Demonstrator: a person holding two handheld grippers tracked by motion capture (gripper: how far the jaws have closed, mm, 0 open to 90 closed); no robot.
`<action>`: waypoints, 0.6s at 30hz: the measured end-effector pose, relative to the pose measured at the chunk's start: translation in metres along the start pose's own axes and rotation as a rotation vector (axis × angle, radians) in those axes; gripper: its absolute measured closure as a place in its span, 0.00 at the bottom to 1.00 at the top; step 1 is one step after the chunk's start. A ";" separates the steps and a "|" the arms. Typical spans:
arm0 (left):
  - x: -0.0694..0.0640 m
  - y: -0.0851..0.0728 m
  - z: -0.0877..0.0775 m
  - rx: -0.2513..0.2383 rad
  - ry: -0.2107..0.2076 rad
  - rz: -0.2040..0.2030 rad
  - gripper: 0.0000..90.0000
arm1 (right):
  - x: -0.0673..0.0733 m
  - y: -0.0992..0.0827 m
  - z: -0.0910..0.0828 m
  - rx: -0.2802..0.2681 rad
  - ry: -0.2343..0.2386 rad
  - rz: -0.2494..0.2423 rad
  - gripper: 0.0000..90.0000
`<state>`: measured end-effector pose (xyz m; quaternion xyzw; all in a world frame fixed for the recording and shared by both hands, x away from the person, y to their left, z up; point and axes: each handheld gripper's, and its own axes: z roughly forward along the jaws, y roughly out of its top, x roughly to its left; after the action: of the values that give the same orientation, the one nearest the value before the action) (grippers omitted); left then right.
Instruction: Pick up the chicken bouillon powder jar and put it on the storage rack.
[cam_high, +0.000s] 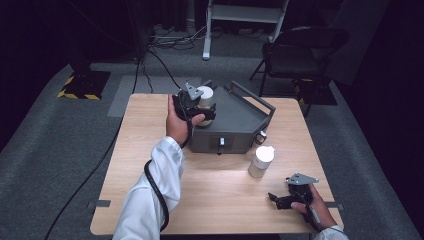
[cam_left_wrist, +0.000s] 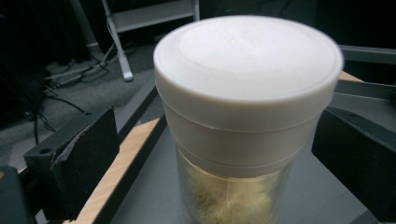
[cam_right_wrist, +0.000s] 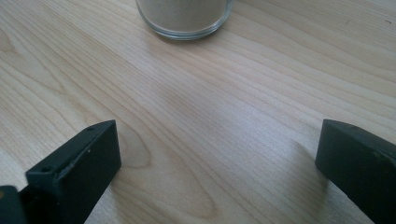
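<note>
A glass jar (cam_left_wrist: 243, 140) with a white lid and pale powder inside stands on the left part of a grey metal box (cam_high: 235, 122). My left gripper (cam_high: 201, 111) is open around this jar, a jaw on either side with a gap to the glass. A second white-lidded jar (cam_high: 261, 160) stands on the wooden table (cam_high: 210, 195) in front of the box's right corner. My right gripper (cam_high: 276, 199) rests low near the table's front right, open and holding nothing. The second jar's base (cam_right_wrist: 184, 18) lies a short way ahead of it.
The grey box has a raised bar handle (cam_high: 255, 97) along its back right and a small knob (cam_high: 262, 135) on its front right corner. A black folding chair (cam_high: 305, 55) and a white stand (cam_high: 240, 20) are on the floor behind the table.
</note>
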<state>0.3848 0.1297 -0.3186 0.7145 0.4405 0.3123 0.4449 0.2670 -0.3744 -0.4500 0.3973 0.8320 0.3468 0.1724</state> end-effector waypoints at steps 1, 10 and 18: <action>0.000 0.000 -0.002 -0.003 0.000 0.002 0.01 | 0.000 0.000 0.000 0.000 0.000 0.000 0.00; -0.007 -0.003 -0.020 -0.046 0.010 0.058 0.00 | 0.000 0.000 0.000 0.000 0.000 -0.001 0.00; -0.011 -0.005 -0.037 -0.068 0.024 0.140 0.00 | 0.000 0.000 0.000 0.000 0.000 -0.001 0.00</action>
<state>0.3472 0.1343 -0.3084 0.7242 0.3838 0.3662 0.4406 0.2670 -0.3744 -0.4500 0.3970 0.8321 0.3466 0.1726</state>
